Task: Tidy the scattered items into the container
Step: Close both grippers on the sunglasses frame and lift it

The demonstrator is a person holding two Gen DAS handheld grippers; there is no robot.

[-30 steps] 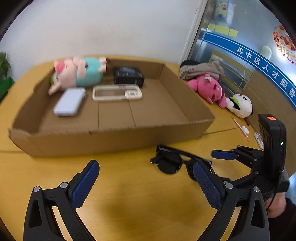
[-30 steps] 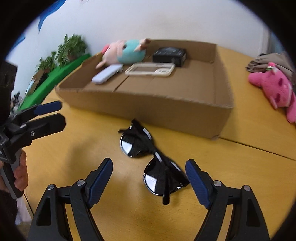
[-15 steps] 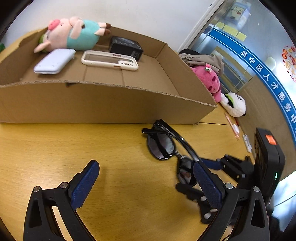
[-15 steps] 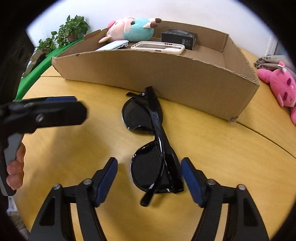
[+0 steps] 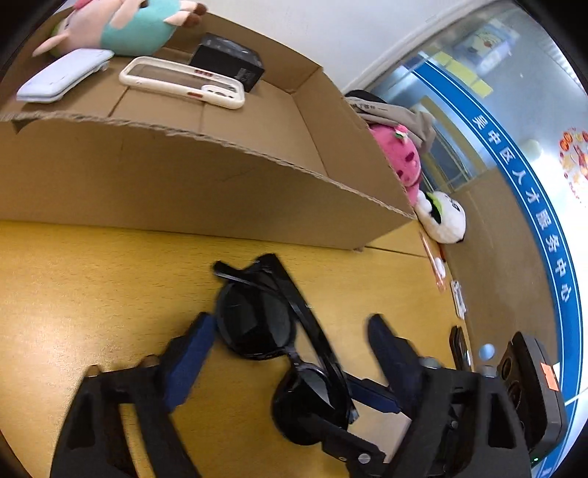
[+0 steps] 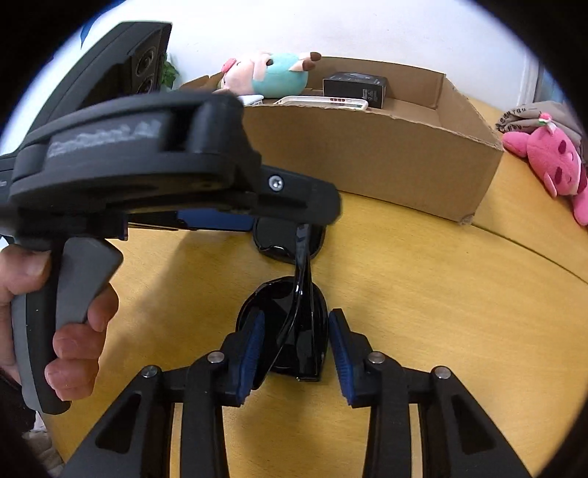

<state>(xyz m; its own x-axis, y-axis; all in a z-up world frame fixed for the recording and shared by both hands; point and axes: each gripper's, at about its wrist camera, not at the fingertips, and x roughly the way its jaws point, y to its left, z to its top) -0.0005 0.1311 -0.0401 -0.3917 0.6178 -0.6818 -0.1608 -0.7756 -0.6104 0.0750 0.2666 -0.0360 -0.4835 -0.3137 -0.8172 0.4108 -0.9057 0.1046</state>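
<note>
Two claws bracket one pair of sunglasses (image 5: 279, 345) on the yellow tabletop (image 5: 92, 286), just in front of the cardboard box (image 5: 183, 176).

Left side: the left claw (image 5: 290, 331) stands wide, its blue pads either side of the far lens, neither pad seen pressing it. In the right wrist view this claw (image 6: 257, 217) reaches in from the left and covers that lens.

Centre: the sunglasses (image 6: 290, 316) lie folded, long axis running from the near lens away toward the box wall, roughly in line with the right claw's reach and across the left claw's.

Right side: the right claw (image 6: 294, 342) is narrowed about the near lens, pads just beside the frame; firm contact cannot be confirmed.

Judgement: the right claw is the better placed to lift; the box lies straight ahead of it, past the glasses. Risk: the glossy curved lens may slip between the pads.

Box contents noted: stuffed pig (image 5: 121, 25), white device (image 5: 62, 81), phone case (image 5: 183, 81), black carton (image 5: 228, 60).
</note>
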